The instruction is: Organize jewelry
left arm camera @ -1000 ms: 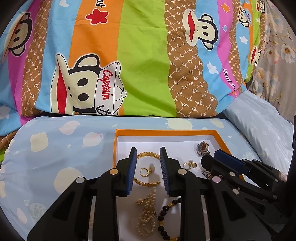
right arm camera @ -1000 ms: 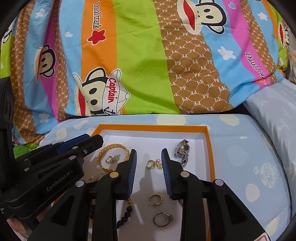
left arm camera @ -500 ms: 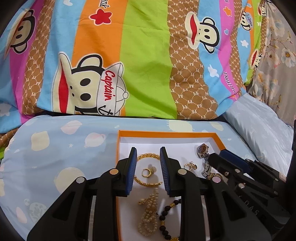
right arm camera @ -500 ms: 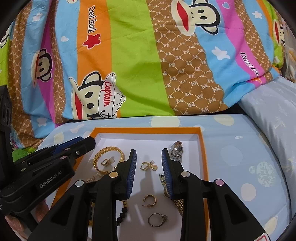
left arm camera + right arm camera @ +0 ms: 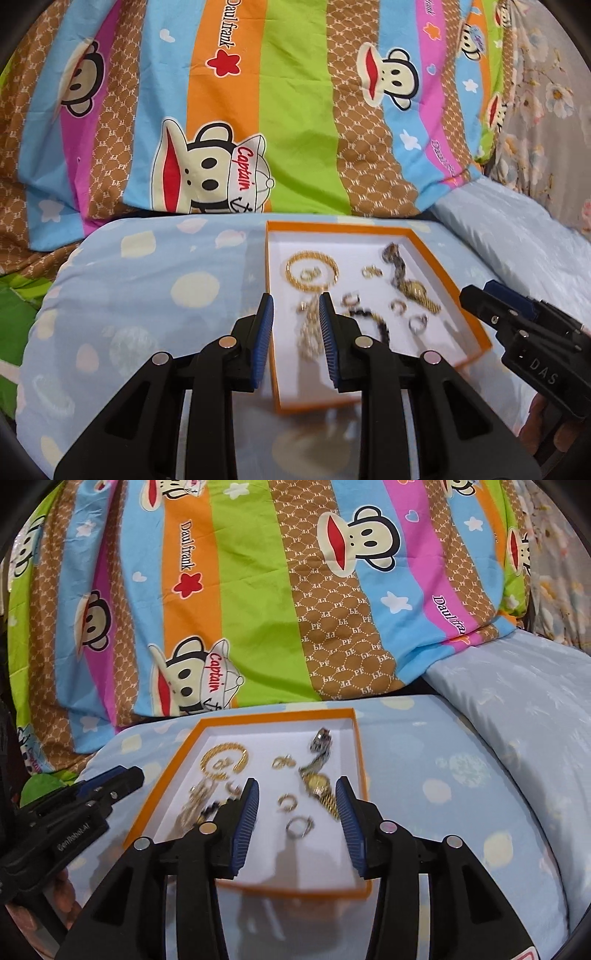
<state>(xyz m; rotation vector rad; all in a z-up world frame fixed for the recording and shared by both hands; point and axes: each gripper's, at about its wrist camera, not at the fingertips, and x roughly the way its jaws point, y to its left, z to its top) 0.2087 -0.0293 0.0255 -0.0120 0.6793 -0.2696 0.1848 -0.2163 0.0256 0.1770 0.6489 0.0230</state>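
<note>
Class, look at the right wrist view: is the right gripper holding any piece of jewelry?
No. The right gripper has just been opening and hangs over the tray, its pads pressing on nothing.

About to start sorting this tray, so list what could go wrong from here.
1. The jewelry lies crowded: the pearl strand and black beads overlap, so lifting one may drag the other.
2. The ring is small and flat; the right gripper, jaws just opening, empty, could push it instead of gripping.
3. The tray sits on soft bedding and may tip if pressed.
</note>
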